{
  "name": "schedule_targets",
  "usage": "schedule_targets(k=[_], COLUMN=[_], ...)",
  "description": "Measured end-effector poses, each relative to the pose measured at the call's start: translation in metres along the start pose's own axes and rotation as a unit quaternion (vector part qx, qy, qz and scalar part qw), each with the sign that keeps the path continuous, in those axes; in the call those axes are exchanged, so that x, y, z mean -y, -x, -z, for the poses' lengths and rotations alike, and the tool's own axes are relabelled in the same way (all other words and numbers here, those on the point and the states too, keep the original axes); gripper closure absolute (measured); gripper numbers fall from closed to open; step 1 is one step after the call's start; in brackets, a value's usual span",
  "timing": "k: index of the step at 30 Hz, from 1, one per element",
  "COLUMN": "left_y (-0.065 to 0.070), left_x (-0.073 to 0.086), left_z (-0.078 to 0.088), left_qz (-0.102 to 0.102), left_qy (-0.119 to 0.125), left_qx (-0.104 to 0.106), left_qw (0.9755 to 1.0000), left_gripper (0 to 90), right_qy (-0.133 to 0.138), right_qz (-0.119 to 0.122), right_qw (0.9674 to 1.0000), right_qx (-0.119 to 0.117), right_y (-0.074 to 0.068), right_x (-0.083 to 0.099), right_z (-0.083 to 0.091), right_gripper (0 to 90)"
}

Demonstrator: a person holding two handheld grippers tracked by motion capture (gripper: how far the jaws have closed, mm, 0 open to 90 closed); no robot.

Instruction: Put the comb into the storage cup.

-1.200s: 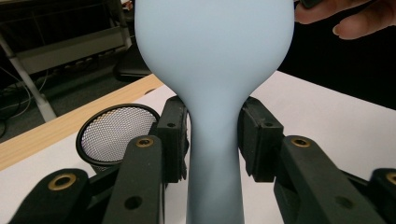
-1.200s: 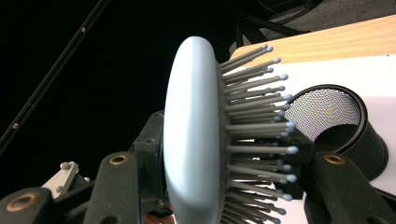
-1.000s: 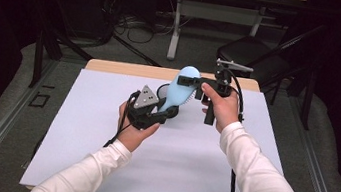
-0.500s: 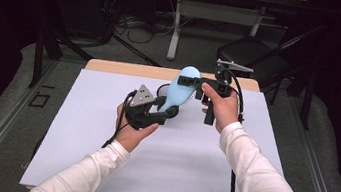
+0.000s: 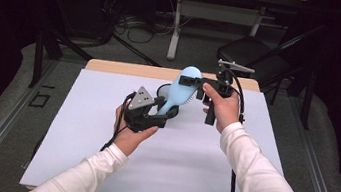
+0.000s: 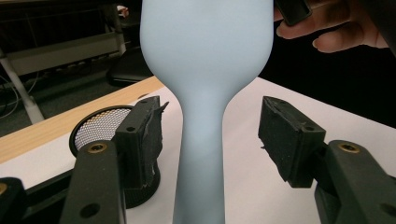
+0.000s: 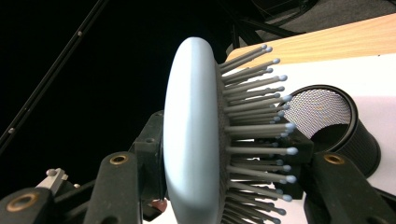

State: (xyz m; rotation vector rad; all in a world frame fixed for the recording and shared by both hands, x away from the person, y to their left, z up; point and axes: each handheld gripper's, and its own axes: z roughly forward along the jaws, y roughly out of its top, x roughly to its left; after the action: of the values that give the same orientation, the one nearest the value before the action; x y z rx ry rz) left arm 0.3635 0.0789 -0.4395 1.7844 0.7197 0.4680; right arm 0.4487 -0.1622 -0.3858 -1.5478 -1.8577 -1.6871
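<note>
A light blue hairbrush (image 5: pixel 183 88) is held in the air over the table's far middle, tilted with its head up. My right gripper (image 5: pixel 189 81) is shut on the head (image 7: pixel 191 140), one jaw on the smooth back and one among the bristles. My left gripper (image 5: pixel 170 112) is around the handle (image 6: pixel 201 140). Its jaws have just been opening, and both pads (image 6: pixel 140 135) now stand off the handle with a gap on each side. A black mesh cup (image 5: pixel 161 90) stands on the table behind the brush.
The table carries a white cover (image 5: pixel 98 166), with a wooden edge (image 5: pixel 127 68) at the back. The mesh cup (image 6: pixel 100 128) sits close under the left gripper. Beyond the table are a dark folding chair (image 5: pixel 249 61), table legs and cables on the floor.
The left gripper's jaws have spread a little away from the brush handle. Both hands and the brush stay where they were.
</note>
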Motion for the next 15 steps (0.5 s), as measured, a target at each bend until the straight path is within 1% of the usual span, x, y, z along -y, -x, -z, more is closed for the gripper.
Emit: schedule_targets(k=[2,4,8,10,12,15], left_y=[0.000,-0.001,-0.003,-0.004,-0.006,-0.009], left_x=[0.000,-0.001,-0.003,-0.004,-0.004,-0.005], left_z=[0.001,0.003,0.008,0.010,0.012,0.015], left_qz=[-0.001,0.001,-0.002,-0.004,-0.003,-0.009], left_qy=[0.000,0.001,0.003,-0.003,-0.005,-0.005], left_qx=[-0.002,0.000,0.005,0.004,0.006,-0.001], left_qw=[1.0000,1.0000,1.0000,1.0000,1.0000,0.9999], left_gripper=[38.3,38.0,37.5,37.5,37.5,37.5], right_qy=[0.001,0.003,0.005,0.005,0.008,0.009], right_qz=[-0.001,-0.002,-0.001,0.000,0.002,0.000], right_qw=[1.0000,1.0000,1.0000,1.0000,0.9999,0.9999], right_qx=[0.000,0.002,0.004,0.005,0.007,0.007], right_y=[0.000,0.000,0.001,0.002,0.002,0.003], right_x=[0.000,-0.001,-0.001,-0.001,-0.002,-0.002], right_z=[0.001,0.002,0.003,0.004,0.004,0.005], right_gripper=[47.7,47.8,47.7,47.8,47.8,47.8])
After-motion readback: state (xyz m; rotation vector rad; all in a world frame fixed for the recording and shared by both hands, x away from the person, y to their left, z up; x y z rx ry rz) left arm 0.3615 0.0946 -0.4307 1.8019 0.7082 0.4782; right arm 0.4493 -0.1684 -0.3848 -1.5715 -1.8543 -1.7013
